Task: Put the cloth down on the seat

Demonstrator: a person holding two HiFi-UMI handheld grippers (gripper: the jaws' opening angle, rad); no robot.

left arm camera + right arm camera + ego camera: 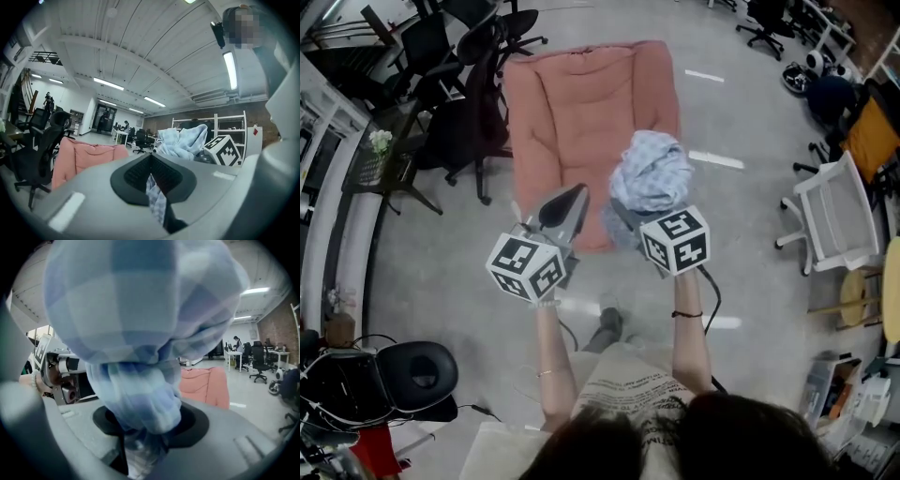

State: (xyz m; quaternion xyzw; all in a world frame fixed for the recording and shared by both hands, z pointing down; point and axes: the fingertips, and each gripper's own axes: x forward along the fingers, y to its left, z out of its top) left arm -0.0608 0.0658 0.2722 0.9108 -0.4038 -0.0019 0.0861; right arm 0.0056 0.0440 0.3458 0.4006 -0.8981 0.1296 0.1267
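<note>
Now: carry step, cloth (652, 173) bunched up in the air, above near edge of seat (572, 112).
R gripper (145, 434): clamped on the main bunch.
L gripper (151, 180): jaws narrow, pinching a bit of cloth.
Next: prob. move fwd, lower over seat middle, then release both.

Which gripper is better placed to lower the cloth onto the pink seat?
Right, probably. The right gripper clamps the bunched bulk of the cloth over the seat; the left gripper pinches only a thin strip.
</note>
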